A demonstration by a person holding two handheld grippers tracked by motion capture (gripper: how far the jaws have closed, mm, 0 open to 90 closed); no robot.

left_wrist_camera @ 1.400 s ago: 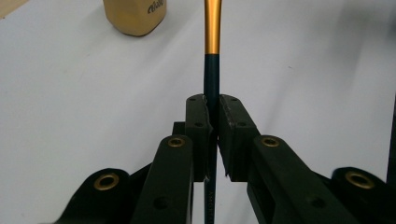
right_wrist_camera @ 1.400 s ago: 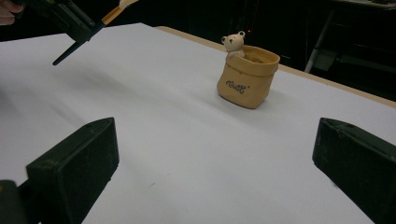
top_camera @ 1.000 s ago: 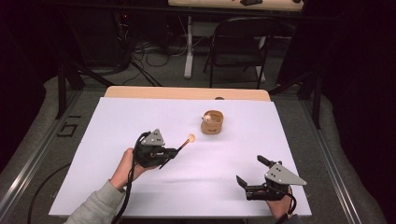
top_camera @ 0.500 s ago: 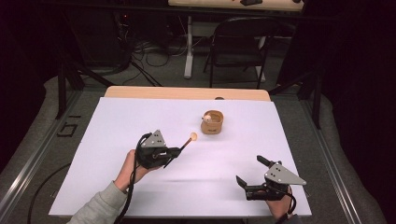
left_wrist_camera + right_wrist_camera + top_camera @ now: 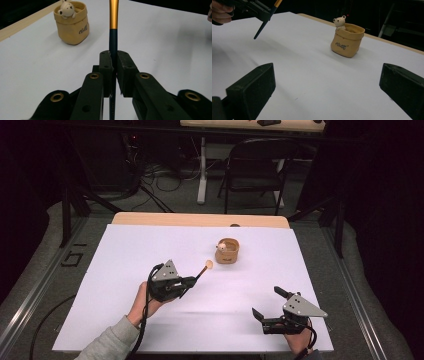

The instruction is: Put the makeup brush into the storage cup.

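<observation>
Brush [image 5: 202, 269] with dark handle and gold ferrule clamped tight in left gripper [image 5: 192, 281], held above white table [image 5: 125, 270], tip aimed at tan bear pouch [image 5: 228, 251] nearby. Right gripper [image 5: 268, 306] near table's front edge, jaws wide apart, holding nothing.

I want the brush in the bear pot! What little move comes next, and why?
Probably ease the left gripper toward the bear pot. Its jaws are shut on the brush, whose tip hangs short of the pot, nothing between.
</observation>
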